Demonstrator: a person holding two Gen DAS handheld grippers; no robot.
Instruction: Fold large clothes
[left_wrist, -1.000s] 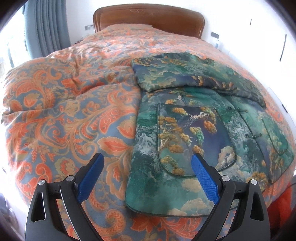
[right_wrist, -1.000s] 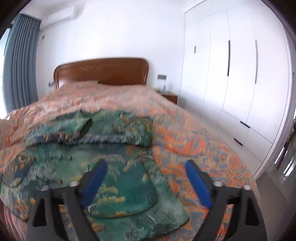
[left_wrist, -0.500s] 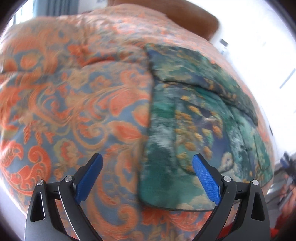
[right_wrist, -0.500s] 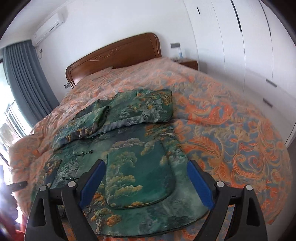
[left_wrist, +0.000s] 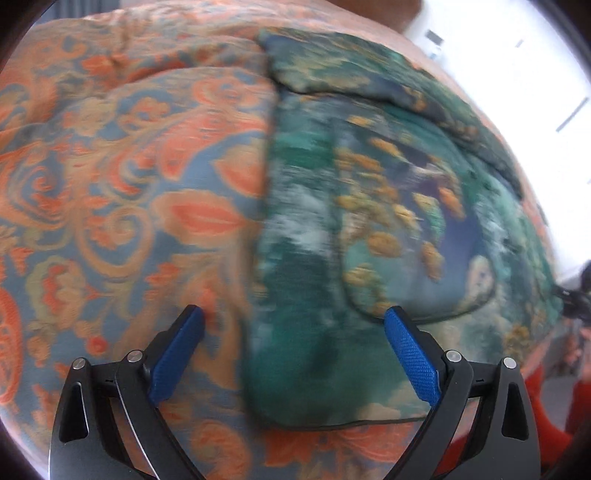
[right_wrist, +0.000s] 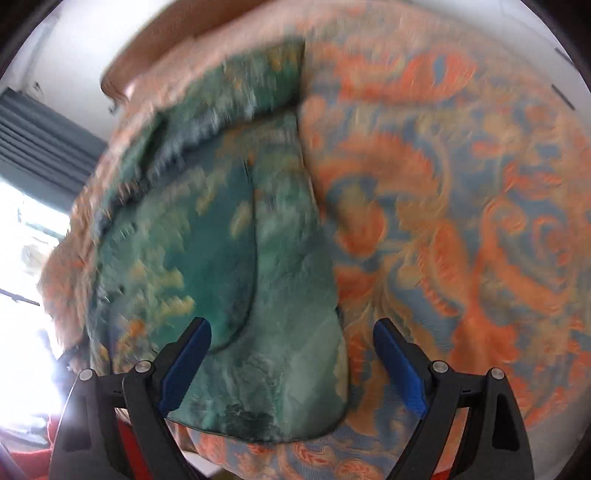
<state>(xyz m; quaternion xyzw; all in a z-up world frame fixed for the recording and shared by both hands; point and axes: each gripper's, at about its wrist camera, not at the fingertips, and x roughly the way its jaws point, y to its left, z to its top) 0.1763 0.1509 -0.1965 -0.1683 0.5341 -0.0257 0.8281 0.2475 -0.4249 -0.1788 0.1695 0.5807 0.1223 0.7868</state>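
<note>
Garment: green patterned jacket (left_wrist: 369, 229) lies spread on the orange bedspread (left_wrist: 129, 177), sleeves folded across its far end.
Left gripper (left_wrist: 293, 332): jaws wide, holding nothing, above the jacket's near left corner.
Right gripper (right_wrist: 291, 343): jaws wide, holding nothing, above the jacket's (right_wrist: 221, 240) near right corner.

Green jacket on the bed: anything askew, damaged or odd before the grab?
Nothing stands out. The green jacket lies flat on the orange bedspread, its sleeves already folded across the top, hem straight. Both views are motion-blurred, so fine damage can't be judged. Left gripper and right gripper are open, empty.
</note>
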